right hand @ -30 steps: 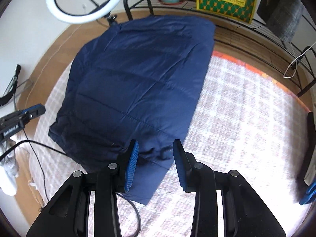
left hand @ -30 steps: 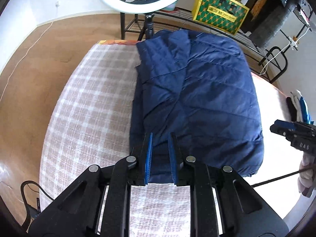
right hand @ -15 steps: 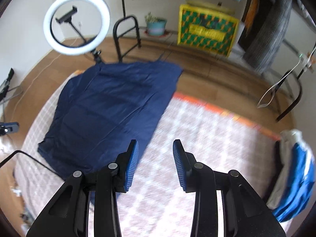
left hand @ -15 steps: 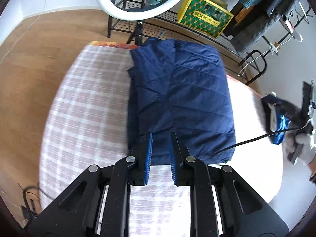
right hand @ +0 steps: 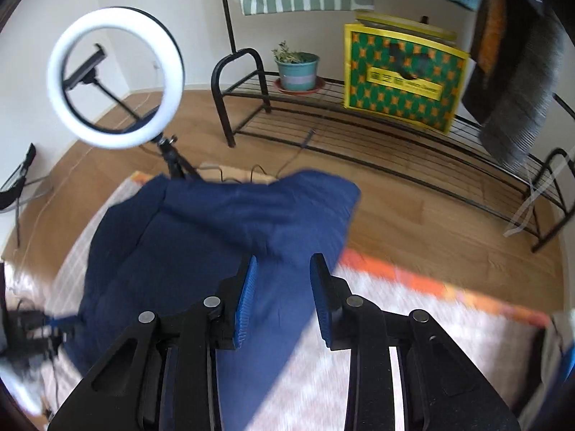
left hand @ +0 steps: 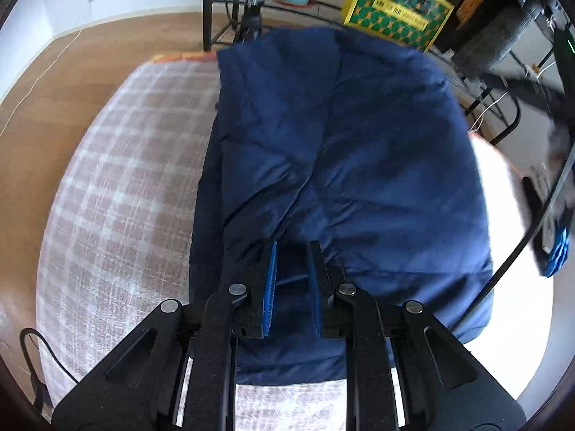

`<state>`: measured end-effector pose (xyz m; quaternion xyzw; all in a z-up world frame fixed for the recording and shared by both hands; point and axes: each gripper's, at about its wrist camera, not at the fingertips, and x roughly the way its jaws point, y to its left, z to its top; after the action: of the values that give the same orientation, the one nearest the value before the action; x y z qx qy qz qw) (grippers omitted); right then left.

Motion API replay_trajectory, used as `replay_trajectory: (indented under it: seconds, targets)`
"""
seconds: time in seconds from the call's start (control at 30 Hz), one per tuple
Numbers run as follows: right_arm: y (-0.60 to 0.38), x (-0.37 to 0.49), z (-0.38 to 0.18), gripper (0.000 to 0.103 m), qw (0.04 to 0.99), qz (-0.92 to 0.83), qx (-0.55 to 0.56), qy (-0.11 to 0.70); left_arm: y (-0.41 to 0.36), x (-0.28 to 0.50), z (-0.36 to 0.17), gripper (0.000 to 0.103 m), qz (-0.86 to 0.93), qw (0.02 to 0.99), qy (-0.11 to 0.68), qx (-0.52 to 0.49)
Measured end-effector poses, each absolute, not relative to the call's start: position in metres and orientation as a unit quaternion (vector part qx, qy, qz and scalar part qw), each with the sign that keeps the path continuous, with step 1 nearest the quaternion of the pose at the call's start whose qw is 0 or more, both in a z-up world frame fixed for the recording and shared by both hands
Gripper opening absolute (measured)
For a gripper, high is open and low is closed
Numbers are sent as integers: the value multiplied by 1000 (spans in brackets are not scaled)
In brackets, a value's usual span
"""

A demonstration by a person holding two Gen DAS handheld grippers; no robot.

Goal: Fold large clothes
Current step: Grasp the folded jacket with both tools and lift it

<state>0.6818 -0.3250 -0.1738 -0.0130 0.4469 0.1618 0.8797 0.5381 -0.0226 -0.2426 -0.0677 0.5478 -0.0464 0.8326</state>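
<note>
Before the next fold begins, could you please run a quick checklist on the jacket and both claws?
1. Navy jacket lies on the plaid mat: ok.
2. Left claw open, above the jacket's near hem, gripping nothing: ok.
3. Right claw open, over the jacket's right edge: ok.
4. Far corner of jacket overhangs the mat: not ok.
5. Black cable touching the jacket: cannot tell.
</note>
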Motion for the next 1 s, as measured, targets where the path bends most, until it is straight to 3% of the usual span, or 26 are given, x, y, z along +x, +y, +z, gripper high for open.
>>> replay_trajectory:
  seconds: [0.4,0.67,0.7,0.77,0.83,0.87,1.0]
  targets:
    - [-265,748,-263,22,841,159,-84,510,-18,528,-274,17,-68,840,534,-71]
    - [-287,744,-234,23,844,157,-15,513,11,534,-250,18,-107,821,550,-113]
    - [-299,734,-223,24,844,162,11,511,18,536,-241,21,-112,822,545,-119]
    - [-314,715,-211,30,844,172,35,507,30,544,-223,50,-115,827,534,-131]
    - [-334,688,-204,45,838,180,57,511,44,559,-209,68,-123,827,526,-154]
    - [-343,677,-204,46,833,183,70,518,49,566,-208,72,-125,824,528,-161]
    - [-389,636,-224,48,790,185,172,559,65,603,-221,72,-147,794,557,-195]
